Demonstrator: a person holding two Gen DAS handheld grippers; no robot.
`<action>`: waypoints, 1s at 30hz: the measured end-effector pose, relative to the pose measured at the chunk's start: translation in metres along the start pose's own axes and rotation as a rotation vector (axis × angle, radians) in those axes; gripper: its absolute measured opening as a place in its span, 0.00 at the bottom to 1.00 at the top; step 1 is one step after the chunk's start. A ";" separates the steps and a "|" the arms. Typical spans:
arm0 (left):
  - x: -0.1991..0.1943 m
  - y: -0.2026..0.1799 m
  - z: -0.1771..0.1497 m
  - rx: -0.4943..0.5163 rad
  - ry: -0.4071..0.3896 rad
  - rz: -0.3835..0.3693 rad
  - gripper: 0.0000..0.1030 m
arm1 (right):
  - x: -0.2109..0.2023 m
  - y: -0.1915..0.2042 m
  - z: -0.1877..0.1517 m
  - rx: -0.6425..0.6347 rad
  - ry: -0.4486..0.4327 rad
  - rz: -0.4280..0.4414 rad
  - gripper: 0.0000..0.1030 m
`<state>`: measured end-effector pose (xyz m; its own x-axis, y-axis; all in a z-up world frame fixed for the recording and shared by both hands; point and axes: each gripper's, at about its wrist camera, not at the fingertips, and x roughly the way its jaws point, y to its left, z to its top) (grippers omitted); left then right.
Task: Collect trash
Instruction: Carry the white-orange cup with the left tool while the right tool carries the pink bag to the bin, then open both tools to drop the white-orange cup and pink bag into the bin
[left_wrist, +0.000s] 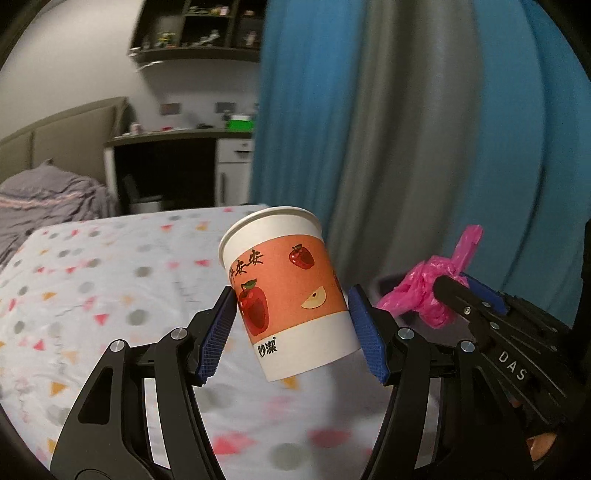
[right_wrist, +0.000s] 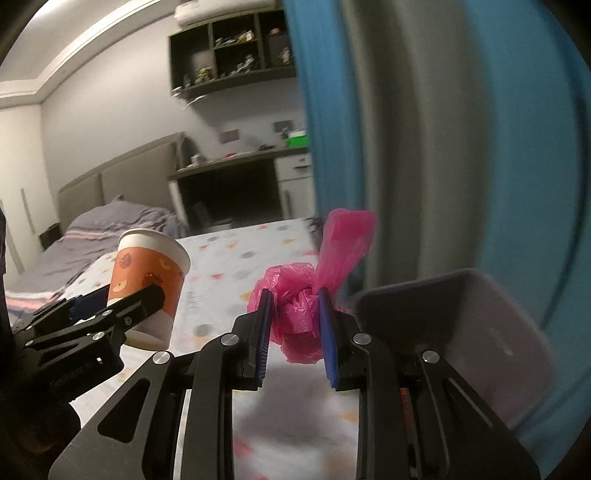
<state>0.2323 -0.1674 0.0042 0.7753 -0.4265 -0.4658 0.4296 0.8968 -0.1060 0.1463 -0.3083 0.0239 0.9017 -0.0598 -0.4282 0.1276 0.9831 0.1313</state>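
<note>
My left gripper (left_wrist: 291, 301) is shut on a paper cup (left_wrist: 286, 291), white with an orange band and apple pictures, held tilted above the patterned table. The cup also shows in the right wrist view (right_wrist: 147, 273), at the left. My right gripper (right_wrist: 293, 301) is shut on a knotted pink plastic bag (right_wrist: 299, 314), held above the table. In the left wrist view the pink bag (left_wrist: 428, 286) and the right gripper (left_wrist: 461, 288) sit just right of the cup.
A table with a white cloth of coloured dots and triangles (left_wrist: 110, 295) lies below both grippers. A grey bin with a rounded rim (right_wrist: 461, 332) stands at the right by blue and grey curtains (left_wrist: 406, 129). A bed (right_wrist: 92, 229) and a desk (right_wrist: 236, 173) are behind.
</note>
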 end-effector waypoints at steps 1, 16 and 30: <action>0.002 -0.008 -0.001 0.007 0.001 -0.014 0.60 | -0.003 -0.008 -0.001 0.004 -0.006 -0.020 0.25; 0.070 -0.112 -0.020 0.076 0.110 -0.300 0.61 | 0.002 -0.109 -0.034 0.111 0.044 -0.189 0.27; 0.085 -0.101 -0.033 0.040 0.162 -0.281 0.78 | 0.003 -0.124 -0.050 0.128 0.075 -0.236 0.54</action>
<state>0.2392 -0.2898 -0.0538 0.5412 -0.6298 -0.5572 0.6372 0.7395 -0.2170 0.1127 -0.4222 -0.0381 0.8086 -0.2670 -0.5243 0.3859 0.9133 0.1300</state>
